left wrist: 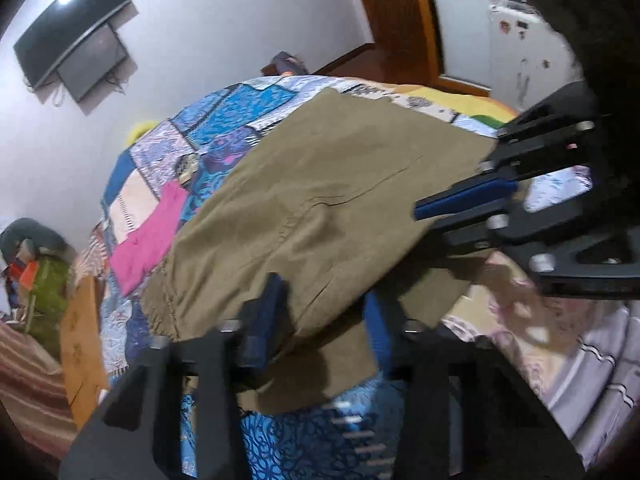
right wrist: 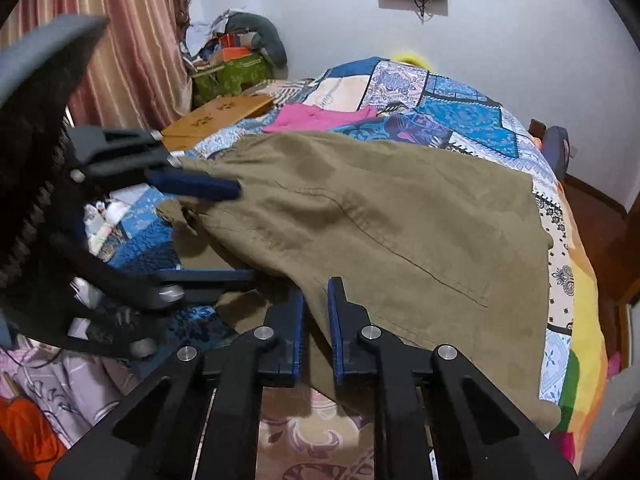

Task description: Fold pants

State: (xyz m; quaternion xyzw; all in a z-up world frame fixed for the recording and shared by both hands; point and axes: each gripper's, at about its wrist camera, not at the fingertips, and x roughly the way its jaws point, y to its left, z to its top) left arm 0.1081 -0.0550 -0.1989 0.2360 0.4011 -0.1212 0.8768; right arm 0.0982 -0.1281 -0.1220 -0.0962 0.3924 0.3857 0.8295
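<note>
One quilt (right wrist: 460, 116), patchwork in blues, covers the bed; olive pants (right wrist: 380, 232) of soft creased cloth lie spread on it. Both near edges are pinched: left gripper (left wrist: 320, 320) grasping one, right gripper (right wrist: 316, 328) clenched on the other

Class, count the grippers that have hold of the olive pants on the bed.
2. The left gripper grips the near edge of the pants; the right gripper grips that edge further along.
</note>
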